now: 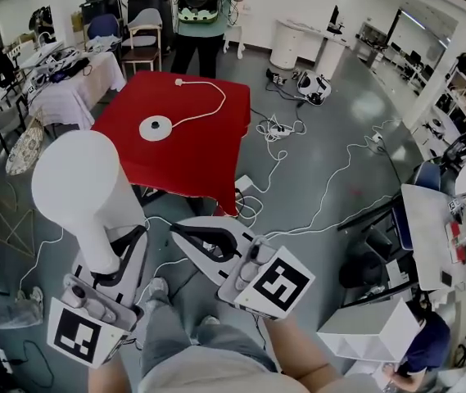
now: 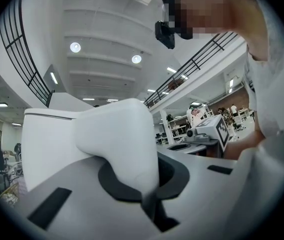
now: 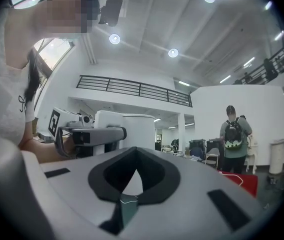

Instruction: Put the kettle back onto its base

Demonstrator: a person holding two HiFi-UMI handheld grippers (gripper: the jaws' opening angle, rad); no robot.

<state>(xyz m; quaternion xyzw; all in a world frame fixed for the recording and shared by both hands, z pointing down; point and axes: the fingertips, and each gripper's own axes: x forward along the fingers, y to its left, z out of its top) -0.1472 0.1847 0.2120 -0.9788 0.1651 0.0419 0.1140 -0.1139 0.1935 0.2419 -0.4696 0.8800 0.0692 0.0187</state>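
Note:
The white kettle hangs in the air at the lower left of the head view, held by its handle, on which my left gripper is shut. The round white base lies on a red table farther ahead, with its white cord curling toward the far edge. My right gripper hovers beside the kettle, shut and holding nothing. Seen from the right gripper view, the jaws of that gripper meet, and the kettle and the left gripper show to their left.
A person with a backpack stands beyond the red table. White cables trail over the grey floor to its right. Cluttered tables and chairs stand at the left, and a white box and a crouching person at the lower right.

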